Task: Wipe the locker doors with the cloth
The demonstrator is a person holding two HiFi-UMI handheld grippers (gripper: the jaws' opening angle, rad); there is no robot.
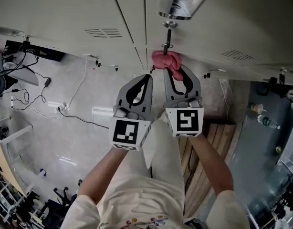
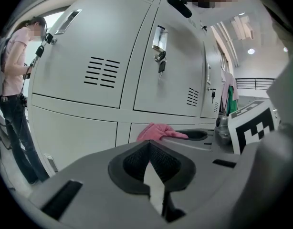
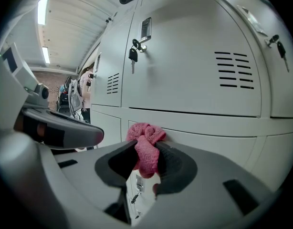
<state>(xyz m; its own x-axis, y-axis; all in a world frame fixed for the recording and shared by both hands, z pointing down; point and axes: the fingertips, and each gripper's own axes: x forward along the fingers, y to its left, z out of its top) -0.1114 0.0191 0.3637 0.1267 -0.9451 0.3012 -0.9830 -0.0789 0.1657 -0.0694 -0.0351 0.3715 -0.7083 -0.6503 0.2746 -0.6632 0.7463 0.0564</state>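
Grey locker doors (image 1: 65,13) fill my view; my right gripper (image 1: 179,73) is clamped on the pink cloth (image 1: 168,61), held up to one door, my left gripper (image 1: 147,79) is closed on nothing, and I judge most of the wiping remains.

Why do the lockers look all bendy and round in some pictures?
Left gripper view: the wide lens bows the locker doors and blackens the corners. Right gripper view: same bulge, though the pink cloth looks sharp. Head view: door edges run straight, and the metal handle glints.

The head view looks steeply down the lockers (image 1: 65,13). Both gripper views face them close up and share the pink cloth (image 2: 158,131).
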